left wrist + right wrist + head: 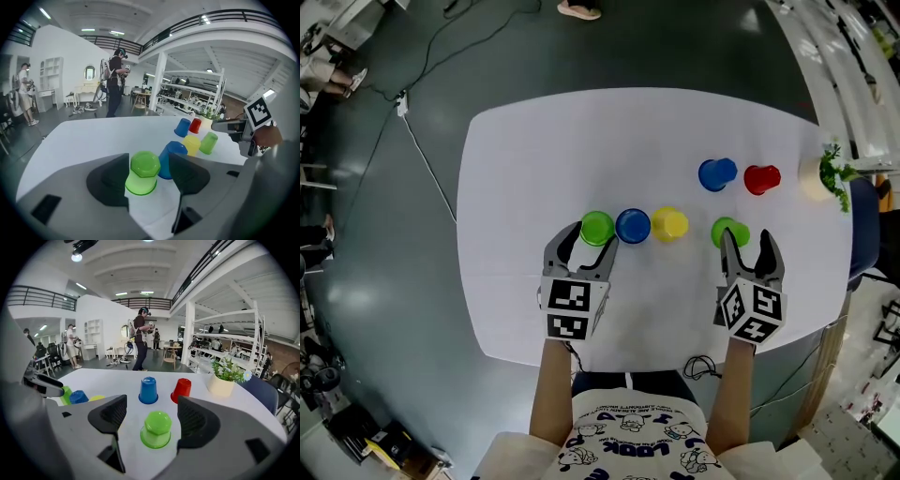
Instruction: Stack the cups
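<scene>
On the table (516, 187), a green cup (597, 228) left of the yellow cup (669, 224) is straddled, ungripped, by the wide-open left tongs (588, 240); a second green cup (728, 232), right of it, is likewise straddled by the open right tongs (747, 240), presumably readied for stacking.

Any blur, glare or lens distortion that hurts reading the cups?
Head view: sharp, evenly lit, table edges bowed by the lens. Left gripper view: strong fisheye, dark corners, left green cup crisp. Right gripper view: same fisheye, right green cup crisp, ceiling lamp flaring top left.
</scene>
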### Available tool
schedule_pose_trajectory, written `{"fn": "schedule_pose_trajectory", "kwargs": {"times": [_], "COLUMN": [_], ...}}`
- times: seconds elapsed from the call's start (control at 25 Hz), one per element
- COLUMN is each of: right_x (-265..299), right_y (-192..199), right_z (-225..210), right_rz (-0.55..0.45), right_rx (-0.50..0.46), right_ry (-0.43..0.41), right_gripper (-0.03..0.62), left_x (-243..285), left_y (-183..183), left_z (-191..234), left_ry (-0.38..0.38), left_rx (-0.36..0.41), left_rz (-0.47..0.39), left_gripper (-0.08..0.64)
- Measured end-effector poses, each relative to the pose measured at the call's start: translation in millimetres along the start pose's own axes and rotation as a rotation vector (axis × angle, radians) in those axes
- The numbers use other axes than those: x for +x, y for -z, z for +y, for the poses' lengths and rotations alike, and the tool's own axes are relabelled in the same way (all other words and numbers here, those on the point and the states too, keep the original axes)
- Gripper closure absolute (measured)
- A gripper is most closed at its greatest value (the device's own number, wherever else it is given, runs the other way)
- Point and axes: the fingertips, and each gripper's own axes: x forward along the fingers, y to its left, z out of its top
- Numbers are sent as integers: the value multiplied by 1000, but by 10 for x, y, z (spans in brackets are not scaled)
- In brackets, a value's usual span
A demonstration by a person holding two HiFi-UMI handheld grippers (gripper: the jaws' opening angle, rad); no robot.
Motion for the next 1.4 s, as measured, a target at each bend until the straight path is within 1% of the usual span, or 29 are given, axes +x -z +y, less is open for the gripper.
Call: {"fn": "schedule_pose_trajectory", "kwargs": {"times": [0.2, 0.36, 0.52, 0.68, 0.84, 0.96, 1.12, 1.24, 1.4], "right_x": [110, 209, 289, 318, 305, 251, 88, -21, -155], "right_y": [267, 398, 478, 525, 497, 382, 62, -203, -509], "right_z": [-90, -128, -169, -164, -155, -140, 20, 265, 749], "right_rz": [63, 81, 97, 108, 102, 79, 22, -20, -73], "right_rx": [1, 6, 3, 0, -16, -26, -46, -84, -132], "right_ry": [0, 6, 8, 6, 2, -7, -47, -111, -233], "right_gripper": [238, 239, 264, 324, 333, 333, 333, 333, 333], "left_x": [-98, -166, -200, -229, -265, -288, -366, -434, -552], "left_y": [-89, -131, -143, -134, -138, -138, -145, -150, -136], "left_z": [-41, -67, -105, -99, -97, -92, -75, -69, -34], "left_ry": [-17, -33, -39, -47, -57, -66, -76, -88, -107], "left_rx": [31, 41, 27, 12, -5, -11, -20, -30, -48], "left_rz": [-25, -42, -51, -55, -61, -67, -80, -92, -104], "left_gripper": [287, 287, 287, 287, 287, 287, 287, 287, 287]}}
